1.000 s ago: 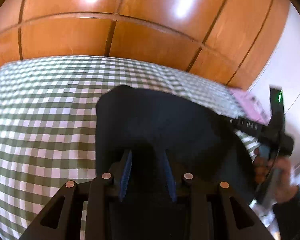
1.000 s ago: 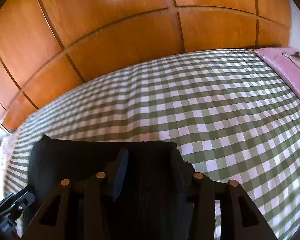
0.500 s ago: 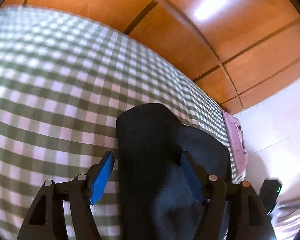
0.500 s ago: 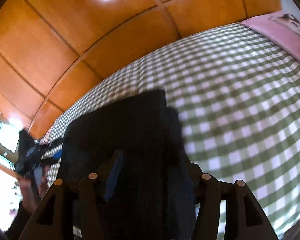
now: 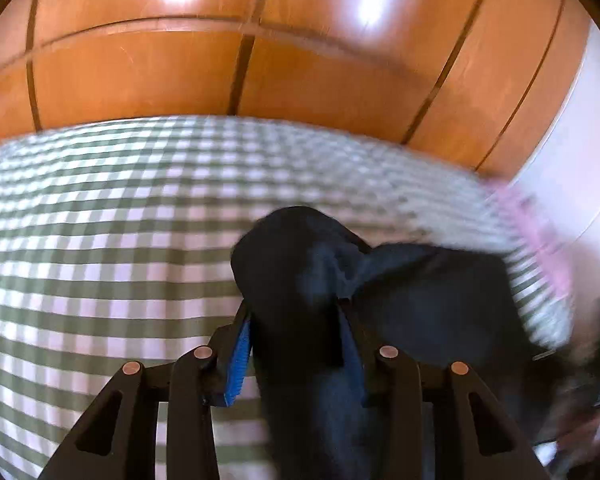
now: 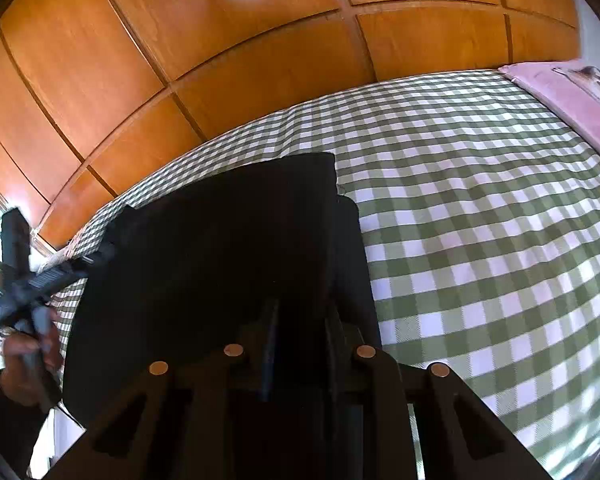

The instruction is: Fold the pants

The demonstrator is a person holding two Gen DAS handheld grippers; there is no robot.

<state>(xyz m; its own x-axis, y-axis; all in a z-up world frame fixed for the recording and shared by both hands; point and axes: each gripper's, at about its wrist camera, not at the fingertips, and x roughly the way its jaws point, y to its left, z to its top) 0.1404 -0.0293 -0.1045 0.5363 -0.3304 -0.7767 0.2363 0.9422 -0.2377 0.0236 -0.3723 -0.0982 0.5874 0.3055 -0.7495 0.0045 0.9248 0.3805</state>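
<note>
The left gripper (image 5: pixel 296 344) is closing its blue-padded jaws around a bunched fold of the dark pants (image 5: pixel 400 304), which is sitting between the pads and spilling out to the right over the green-and-white checked bedspread (image 5: pixel 100 240). Whether the pads are pressing the cloth yet is hard to tell. Behind the bed, glossy wooden panels (image 5: pixel 260 60) are catching bright reflections. A pink pillow (image 5: pixel 540 232) is showing, blurred, at the right edge.
</note>
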